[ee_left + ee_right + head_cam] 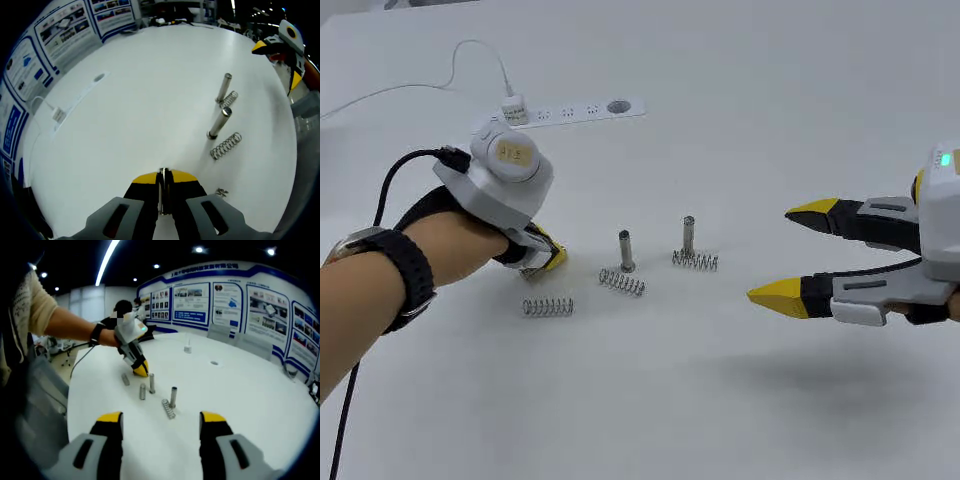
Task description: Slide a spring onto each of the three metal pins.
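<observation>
Tabletop (650, 400): white, matt, smooth. Pins (626, 250): grey metal, dull sheen; same on pin (163, 192) in left tool (548, 262). Springs (548, 306): bright metal wire. Right tool (771, 253): glossy white plastic shell, matt black arms, yellow tips. Power strip (575, 112): white plastic. Wrist strap (408, 268): black, matt.

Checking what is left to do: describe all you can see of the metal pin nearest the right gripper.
The pin is a slim grey metal cylinder standing upright on the white table. Its shaft is bare, with no spring on it. One coil spring lies on its side at its foot, close or touching; I cannot tell which. No gripper touches it; the open right gripper hovers off to one side.
</observation>
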Demonstrator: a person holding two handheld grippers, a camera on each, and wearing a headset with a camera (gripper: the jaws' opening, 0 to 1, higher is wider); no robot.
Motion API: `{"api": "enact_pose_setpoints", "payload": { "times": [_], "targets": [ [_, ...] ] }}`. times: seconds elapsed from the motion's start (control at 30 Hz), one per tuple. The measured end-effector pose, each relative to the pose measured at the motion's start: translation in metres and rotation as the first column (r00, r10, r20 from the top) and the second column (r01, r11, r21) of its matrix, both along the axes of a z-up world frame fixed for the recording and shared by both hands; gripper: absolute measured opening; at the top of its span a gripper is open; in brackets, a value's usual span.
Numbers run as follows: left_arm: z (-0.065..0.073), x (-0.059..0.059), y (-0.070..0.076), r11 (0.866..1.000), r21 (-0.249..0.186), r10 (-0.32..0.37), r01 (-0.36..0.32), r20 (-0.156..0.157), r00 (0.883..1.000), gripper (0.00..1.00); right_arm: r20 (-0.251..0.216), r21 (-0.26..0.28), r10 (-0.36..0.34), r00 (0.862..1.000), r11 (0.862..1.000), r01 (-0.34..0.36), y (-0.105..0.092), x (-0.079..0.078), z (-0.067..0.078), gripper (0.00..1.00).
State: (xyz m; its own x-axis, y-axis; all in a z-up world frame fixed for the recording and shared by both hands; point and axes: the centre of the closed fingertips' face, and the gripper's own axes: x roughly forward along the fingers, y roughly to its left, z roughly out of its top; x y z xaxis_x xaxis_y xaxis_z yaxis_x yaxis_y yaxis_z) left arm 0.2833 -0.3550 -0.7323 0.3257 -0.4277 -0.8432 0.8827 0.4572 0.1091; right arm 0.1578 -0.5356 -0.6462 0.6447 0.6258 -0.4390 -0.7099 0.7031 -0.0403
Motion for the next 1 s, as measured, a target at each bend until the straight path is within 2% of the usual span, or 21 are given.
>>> {"api": "enact_pose_setpoints", "payload": {
  "times": [0.3,0.43,0.8,1.0],
  "targets": [
    [0.020,-0.002,0.004,0.998,-0.055,0.028,-0.027,0.017,0.999,0.07,0.001,-0.014,0.005,1.000,1.000,-0.005,0.002,-0.001,0.000,0.63],
    [0.027,-0.006,0.006,0.994,-0.098,0.055,-0.053,0.013,0.998,0.07,-0.003,-0.016,0.010,1.000,1.000,-0.010,0.003,-0.002,-0.002,0.63],
    [0.042,-0.012,0.015,0.983,-0.152,0.110,-0.105,0.019,0.994,0.07,0.001,-0.013,0.034,0.999,0.999,-0.034,0.009,0.000,0.000,0.63],
    [0.046,-0.017,0.020,0.975,-0.179,0.141,-0.135,0.021,0.990,0.07,-0.002,-0.015,0.051,0.999,0.999,-0.051,0.014,-0.003,0.000,0.63]
  ]
}}
